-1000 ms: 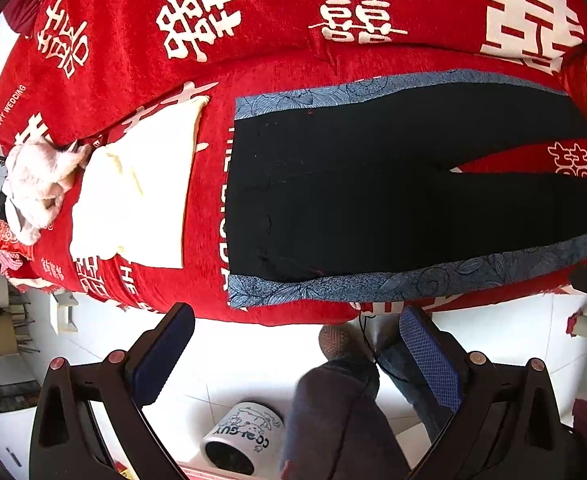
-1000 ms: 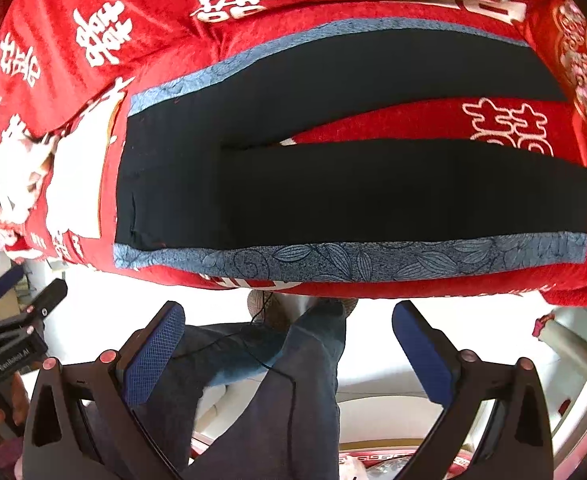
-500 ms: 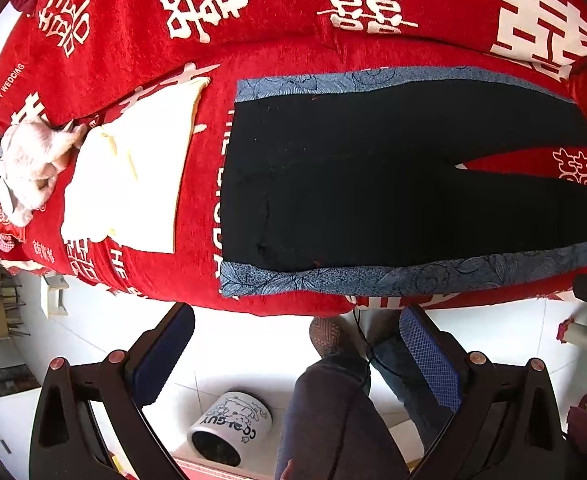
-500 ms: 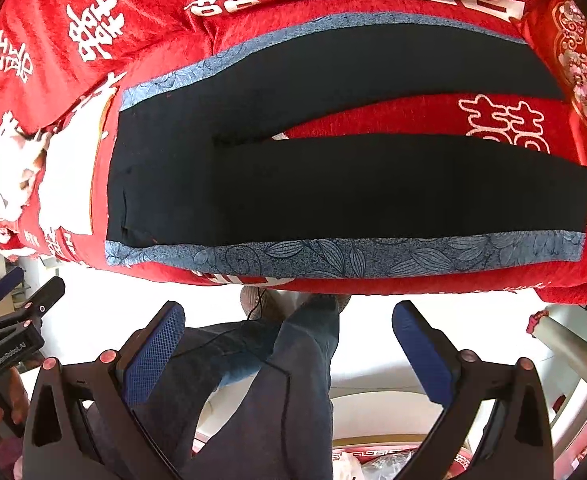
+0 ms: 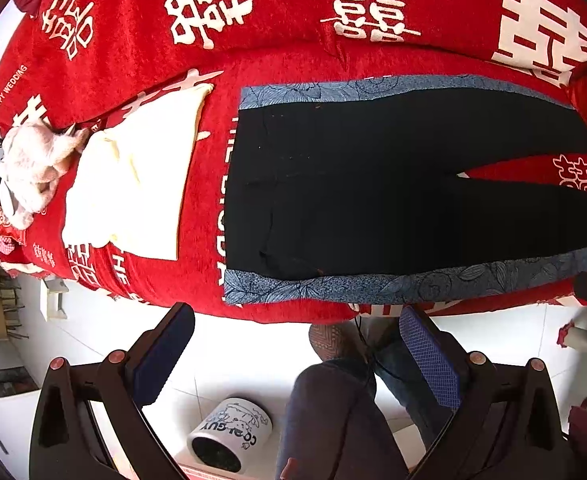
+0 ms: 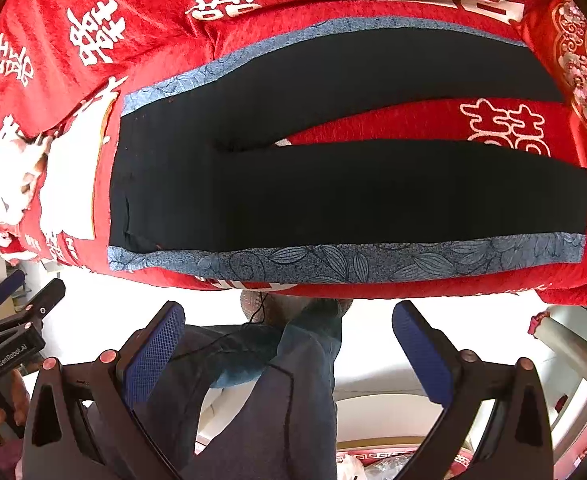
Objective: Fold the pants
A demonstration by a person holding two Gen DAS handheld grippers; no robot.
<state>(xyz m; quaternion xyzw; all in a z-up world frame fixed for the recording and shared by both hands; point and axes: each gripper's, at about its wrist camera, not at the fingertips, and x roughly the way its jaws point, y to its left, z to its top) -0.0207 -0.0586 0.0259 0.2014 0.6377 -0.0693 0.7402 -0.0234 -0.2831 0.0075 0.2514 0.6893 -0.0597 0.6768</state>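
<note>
A cream folded cloth (image 5: 129,184) lies just left of black pants (image 5: 373,184) spread flat on a red bed (image 5: 293,60), waistband left, legs splayed rightward. Left tongs (image 5: 293,356) and right tongs (image 6: 289,352) both hang wide and empty over the floor, short of the pants. Folding looks unstarted; next likely calls for gripping the near blue-trimmed leg and laying it over the far one
</note>
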